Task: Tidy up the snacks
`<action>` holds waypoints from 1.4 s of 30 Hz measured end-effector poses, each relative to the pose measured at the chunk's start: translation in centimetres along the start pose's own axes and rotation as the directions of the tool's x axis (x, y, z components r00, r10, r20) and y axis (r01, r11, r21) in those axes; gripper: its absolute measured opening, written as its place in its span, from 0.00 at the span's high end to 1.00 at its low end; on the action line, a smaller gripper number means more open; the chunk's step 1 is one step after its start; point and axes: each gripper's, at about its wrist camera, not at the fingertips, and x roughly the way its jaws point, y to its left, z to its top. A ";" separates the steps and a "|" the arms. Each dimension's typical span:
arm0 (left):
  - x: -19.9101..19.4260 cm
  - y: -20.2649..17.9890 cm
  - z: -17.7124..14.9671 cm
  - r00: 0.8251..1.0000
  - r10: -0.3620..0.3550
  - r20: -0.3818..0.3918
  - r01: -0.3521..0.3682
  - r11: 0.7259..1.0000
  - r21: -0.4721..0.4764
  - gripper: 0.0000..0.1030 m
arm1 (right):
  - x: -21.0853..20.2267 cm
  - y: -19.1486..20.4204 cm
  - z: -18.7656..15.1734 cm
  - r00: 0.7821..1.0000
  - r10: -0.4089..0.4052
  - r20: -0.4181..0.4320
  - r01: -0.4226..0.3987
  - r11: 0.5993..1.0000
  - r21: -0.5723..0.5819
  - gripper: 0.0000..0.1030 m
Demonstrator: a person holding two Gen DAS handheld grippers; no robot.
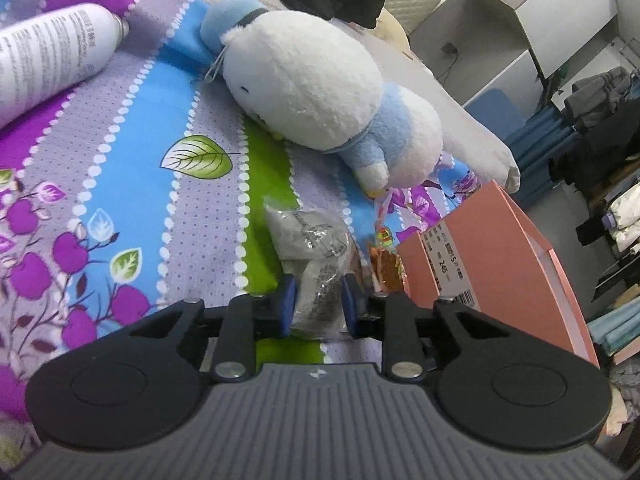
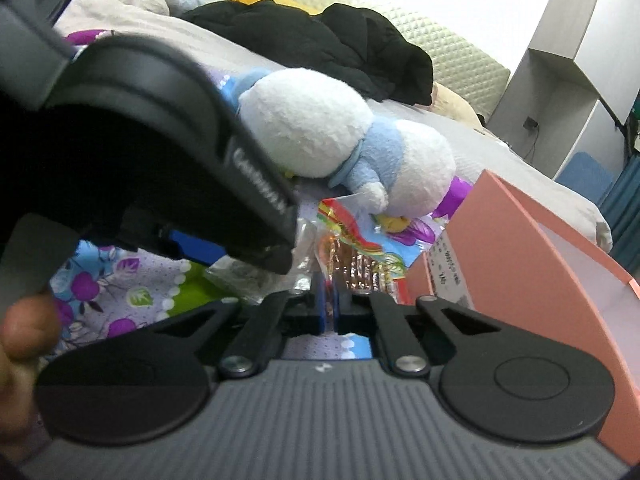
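On the flowered bedspread [image 1: 132, 152] beside the pink shoebox [image 1: 496, 248], the left claw [image 1: 319, 300] is pinching a clear grey snack packet [image 1: 316, 248] while the right claw [image 2: 329, 312] is clamping the crinkly, probably slippery, orange snack bag [image 2: 356, 264] by its thin edge.

bed [image 1: 120, 184] under floral striped sheet, purple, blue, green | quilted cream headboard [image 2: 452, 52] at far end of bed | pale grey cabinets [image 1: 556, 20] right of headboard | grey floor [image 1: 560, 216] beside bed, folded clothes [image 1: 624, 212] past it
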 end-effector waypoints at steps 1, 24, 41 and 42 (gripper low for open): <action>-0.4 -0.1 -0.2 1.000 0.005 0.003 -0.005 1.000 0.003 0.75 | -0.2 -0.1 0.1 1.000 0.003 0.001 -0.003 1.000 0.002 0.95; -14.2 -1.5 -12.0 0.997 0.071 -0.029 -0.071 0.997 -0.016 0.86 | -13.6 -0.7 -3.2 0.997 0.070 -0.021 -0.071 0.997 -0.040 0.95; -24.6 -0.6 -20.6 0.993 0.093 -0.072 -0.092 0.996 0.017 0.87 | -23.7 1.8 -8.1 0.980 0.191 -0.049 -0.196 0.974 -0.114 0.94; -25.1 -0.5 -20.9 0.992 0.099 -0.072 -0.098 0.995 0.017 0.87 | -23.8 1.9 -8.2 0.978 0.204 -0.048 -0.208 0.972 -0.110 0.94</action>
